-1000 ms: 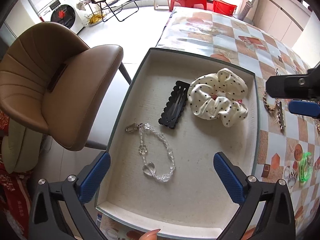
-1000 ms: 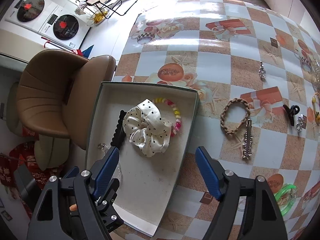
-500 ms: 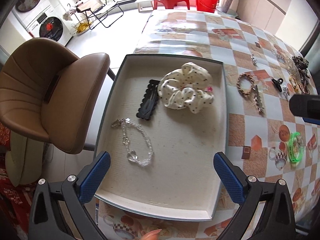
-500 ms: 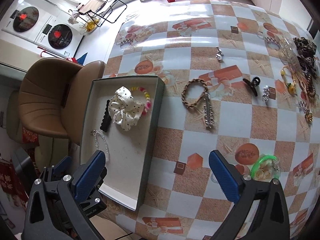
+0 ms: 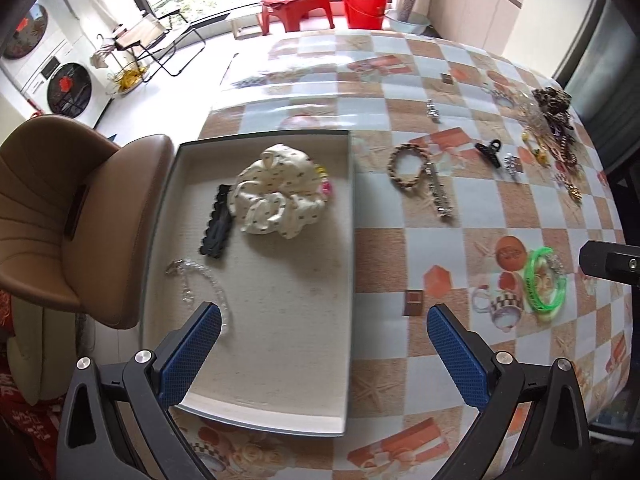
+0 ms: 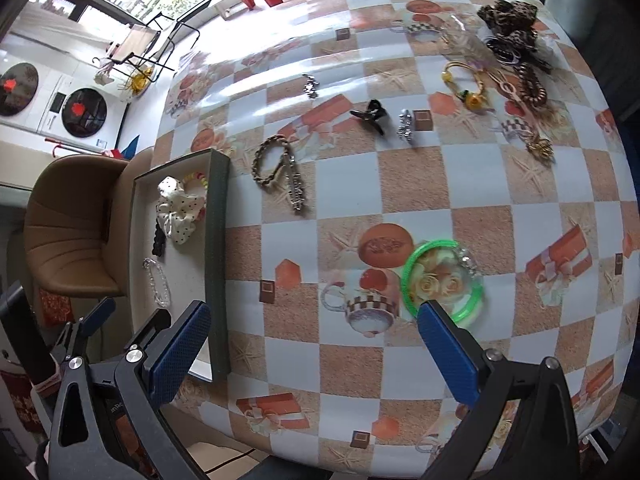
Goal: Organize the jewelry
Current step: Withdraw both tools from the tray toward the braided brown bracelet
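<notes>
A shallow grey-rimmed tray (image 5: 352, 240) (image 6: 218, 240) lies at the table's left end. In it are a white polka-dot scrunchie (image 5: 276, 196) (image 6: 178, 210), a black hair clip (image 5: 218, 228), a clear bead bracelet (image 5: 200, 280) (image 6: 158, 282) and a coloured bead bracelet (image 5: 326, 184) (image 6: 196, 178). My left gripper (image 5: 322, 346) hangs open above the tray's near end, holding nothing. My right gripper (image 6: 312, 338) is open and empty over the tablecloth, its right finger just in front of a green bangle (image 6: 442, 280) (image 5: 544, 280).
Loose on the checked tablecloth (image 6: 420, 184) lie a braided brown bracelet (image 6: 270, 162) (image 5: 408, 166), a silver clip (image 6: 296, 188), a black claw clip (image 6: 370, 114) and a heap of hair ties and chains (image 6: 512, 52). A brown chair (image 5: 80, 216) stands left of the table.
Both grippers have drawn back and slid right: the tray now sits further left and smaller in both views. The right gripper's jaws widened, and the green bangle has come close to its right finger.
</notes>
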A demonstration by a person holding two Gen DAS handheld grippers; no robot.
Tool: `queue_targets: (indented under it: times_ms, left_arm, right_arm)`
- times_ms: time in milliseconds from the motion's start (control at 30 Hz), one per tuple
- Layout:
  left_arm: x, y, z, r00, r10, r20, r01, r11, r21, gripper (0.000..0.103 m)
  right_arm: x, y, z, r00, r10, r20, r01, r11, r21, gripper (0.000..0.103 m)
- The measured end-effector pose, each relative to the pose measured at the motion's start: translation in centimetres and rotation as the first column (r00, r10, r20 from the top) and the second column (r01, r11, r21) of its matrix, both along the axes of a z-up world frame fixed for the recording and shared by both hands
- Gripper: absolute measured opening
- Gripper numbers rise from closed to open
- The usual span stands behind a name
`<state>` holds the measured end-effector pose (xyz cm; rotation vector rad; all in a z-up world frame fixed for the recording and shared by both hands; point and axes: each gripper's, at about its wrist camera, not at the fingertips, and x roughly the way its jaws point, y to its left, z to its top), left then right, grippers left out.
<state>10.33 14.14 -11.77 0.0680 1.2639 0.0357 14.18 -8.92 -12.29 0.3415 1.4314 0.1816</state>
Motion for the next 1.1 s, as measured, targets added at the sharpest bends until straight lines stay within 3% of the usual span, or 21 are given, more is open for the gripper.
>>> queue_targets:
  times_ms: [367,733,800,933,1000,1100]
  left_arm:
    - [2.1,-5.8,-0.2,0.998,-0.056,-0.006,0.056,0.997,-0.053,0.103]
    - [5.9,-8.5,-3.6,0.998,0.014,-0.054,-0.018,0.997,-0.069,0.103]
    - [6.6,-8.7,-4.4,0.998,0.03,-0.064,-0.034,0.998,-0.061,0.095]
    - [8.1,-9.1,-6.1,0.995,0.063,-0.077,-0.068,0.996,-0.056,0.095]
    - [8.7,-9.4,-6.8,0.994,0.069,-0.083,-0.073,0.996,-0.05,0.086]
    - [9.6,-9.6,-8.1,0.992,0.078,-0.096,-0.083,0.995,-0.048,0.086]
  right_arm:
    - [0.0,-6.2,-0.5,0.996,-0.093,0.002,0.093,0.995,-0.022,0.103]
    - [3.3,-10.4,-2.2,0.993,-0.12,0.004,0.12,0.992,-0.044,0.103]
    - [4.2,-10.7,-2.6,0.993,-0.115,0.008,0.115,0.992,-0.051,0.103]
    - [6.5,-11.3,-3.6,0.995,-0.101,0.011,0.102,0.992,-0.068,0.102]
    - [7.8,-11.6,-4.1,0.996,-0.093,0.016,0.094,0.993,-0.078,0.098]
    - [9.5,-11.7,-5.1,0.996,-0.086,0.02,0.087,0.992,-0.095,0.094]
